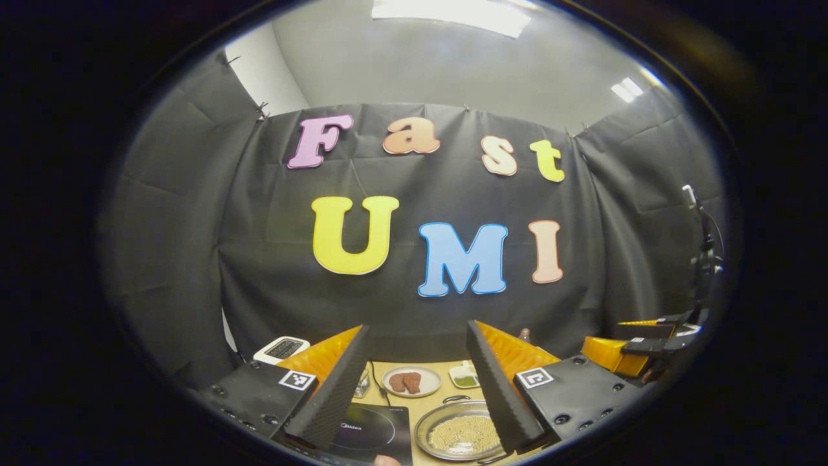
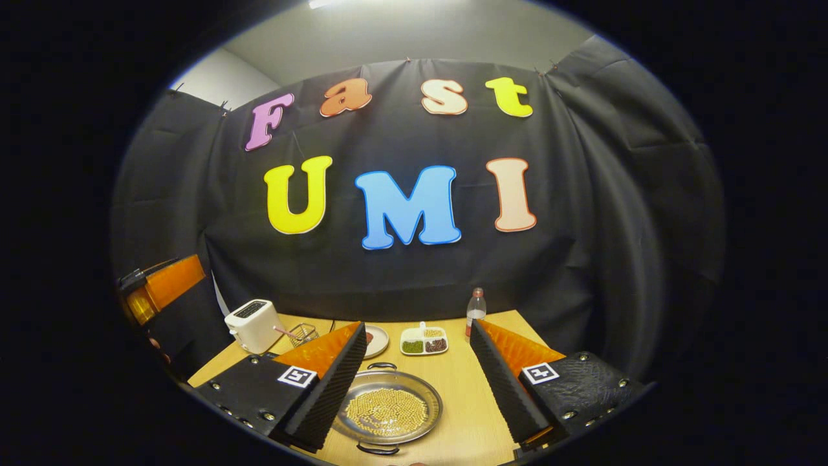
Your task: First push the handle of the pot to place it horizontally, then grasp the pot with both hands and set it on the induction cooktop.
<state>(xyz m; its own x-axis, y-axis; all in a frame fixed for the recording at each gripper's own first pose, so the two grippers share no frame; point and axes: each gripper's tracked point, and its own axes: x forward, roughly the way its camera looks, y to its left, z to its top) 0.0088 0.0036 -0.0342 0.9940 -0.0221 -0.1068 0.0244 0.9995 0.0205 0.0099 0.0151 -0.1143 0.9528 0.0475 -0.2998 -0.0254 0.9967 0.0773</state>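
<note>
A shallow steel pot (image 2: 388,411) holding pale beans sits on the wooden table (image 2: 466,388). One loop handle (image 2: 381,366) points to the far side and the other (image 2: 377,448) to the near side. My right gripper (image 2: 417,327) hovers open above and behind the pot, holding nothing. In the left gripper view the pot (image 1: 459,433) lies just right of the black induction cooktop (image 1: 369,430). My left gripper (image 1: 419,330) is open and empty, high over both. The right gripper (image 1: 637,349) also shows at that view's right edge.
A white toaster (image 2: 252,323) and a small wire basket (image 2: 301,333) stand at the back left. A plate of meat (image 1: 411,382), a divided dish (image 2: 424,340) and a bottle (image 2: 475,310) line the back of the table. The left gripper (image 2: 158,288) hangs at the far left.
</note>
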